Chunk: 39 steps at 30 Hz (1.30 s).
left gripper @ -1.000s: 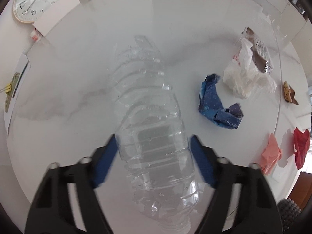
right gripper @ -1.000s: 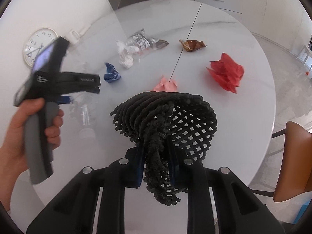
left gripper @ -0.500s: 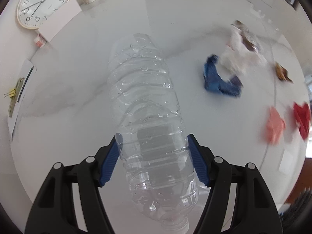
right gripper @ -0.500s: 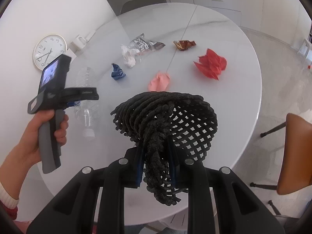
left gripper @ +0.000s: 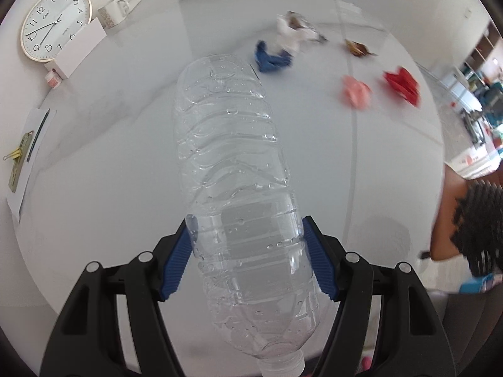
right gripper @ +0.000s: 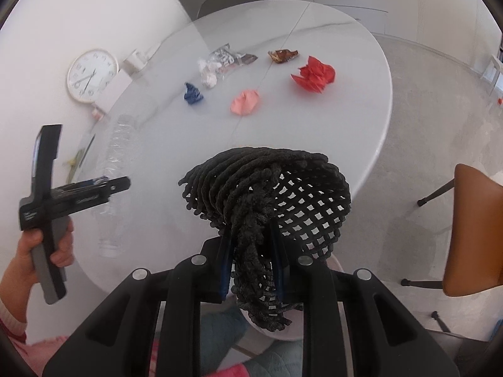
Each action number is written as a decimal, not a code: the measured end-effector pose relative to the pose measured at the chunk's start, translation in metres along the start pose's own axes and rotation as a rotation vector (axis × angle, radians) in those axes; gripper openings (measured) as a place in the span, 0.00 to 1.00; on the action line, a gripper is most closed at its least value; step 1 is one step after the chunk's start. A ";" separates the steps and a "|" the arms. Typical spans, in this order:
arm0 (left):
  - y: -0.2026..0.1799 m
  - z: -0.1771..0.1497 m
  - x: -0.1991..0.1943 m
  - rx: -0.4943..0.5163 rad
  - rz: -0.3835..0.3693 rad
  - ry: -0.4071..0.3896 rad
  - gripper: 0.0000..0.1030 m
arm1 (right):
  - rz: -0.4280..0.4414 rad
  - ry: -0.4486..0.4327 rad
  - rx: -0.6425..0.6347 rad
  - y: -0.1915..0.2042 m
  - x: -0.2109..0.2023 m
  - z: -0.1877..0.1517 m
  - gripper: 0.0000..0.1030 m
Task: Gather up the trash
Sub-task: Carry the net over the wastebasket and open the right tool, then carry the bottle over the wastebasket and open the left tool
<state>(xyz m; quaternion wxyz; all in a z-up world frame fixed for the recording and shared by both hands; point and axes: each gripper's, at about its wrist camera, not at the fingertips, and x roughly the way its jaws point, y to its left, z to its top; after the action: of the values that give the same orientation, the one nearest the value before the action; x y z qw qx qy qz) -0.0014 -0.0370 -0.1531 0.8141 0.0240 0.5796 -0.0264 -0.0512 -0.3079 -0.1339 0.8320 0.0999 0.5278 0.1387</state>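
Observation:
My left gripper (left gripper: 246,235) is shut on a clear plastic bottle (left gripper: 232,169), its blue pads pressed on the lower body, cap end toward the camera; the bottle hangs above the white round table (left gripper: 110,110). In the right wrist view the same bottle (right gripper: 118,144) shows at the left with a hand on the left gripper's handle. My right gripper (right gripper: 251,245) is shut on the rim of a black net bag (right gripper: 273,188), whose mouth hangs open over the table's near edge. On the table lie blue (right gripper: 192,93), pink (right gripper: 244,101) and red (right gripper: 314,74) crumpled papers.
A white tissue with a foil packet (right gripper: 220,62) and a brown wrapper (right gripper: 283,55) lie farther back. A wall clock (left gripper: 55,28), a mug (left gripper: 113,12), and papers with a clip (left gripper: 23,154) stand at the table's left side. A brown chair (right gripper: 471,229) is at right.
The left gripper has lifted the bottle higher and carried it toward the near table edge and the net bag. The right gripper with the bag has drawn back from the table.

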 end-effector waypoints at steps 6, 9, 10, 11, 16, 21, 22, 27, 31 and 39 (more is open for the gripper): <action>-0.017 -0.050 -0.038 0.026 -0.045 -0.025 0.64 | -0.020 0.070 -0.061 -0.025 -0.013 -0.046 0.23; -0.034 -0.072 -0.053 0.049 -0.073 -0.036 0.64 | -0.027 0.125 -0.092 -0.036 -0.004 -0.068 0.23; -0.039 -0.076 -0.056 0.061 -0.082 -0.036 0.64 | -0.037 0.150 -0.115 -0.039 0.004 -0.076 0.23; -0.045 -0.081 -0.058 0.071 -0.081 -0.051 0.64 | -0.039 0.177 -0.138 -0.041 0.013 -0.085 0.23; -0.084 -0.107 -0.068 0.165 -0.130 -0.042 0.64 | 0.004 0.253 -0.217 -0.045 0.063 -0.113 0.26; -0.110 -0.124 -0.071 0.215 -0.162 -0.006 0.64 | 0.058 0.317 -0.256 -0.044 0.113 -0.129 0.35; -0.113 -0.128 -0.072 0.228 -0.163 0.000 0.64 | 0.070 0.318 -0.254 -0.045 0.116 -0.130 0.41; -0.127 -0.140 -0.079 0.296 -0.158 0.009 0.64 | 0.088 0.284 -0.250 -0.045 0.111 -0.129 0.63; -0.143 -0.151 -0.078 0.380 -0.162 0.028 0.64 | 0.071 0.223 -0.247 -0.052 0.085 -0.122 0.71; -0.179 -0.179 -0.058 0.617 -0.196 0.117 0.64 | -0.026 0.087 -0.151 -0.078 0.023 -0.101 0.77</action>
<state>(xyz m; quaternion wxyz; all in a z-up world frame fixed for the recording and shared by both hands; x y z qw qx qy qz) -0.2014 -0.2022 -0.1585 0.7273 0.2151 0.5898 -0.2775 -0.1232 -0.3718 -0.2204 0.8152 0.0236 0.5526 0.1715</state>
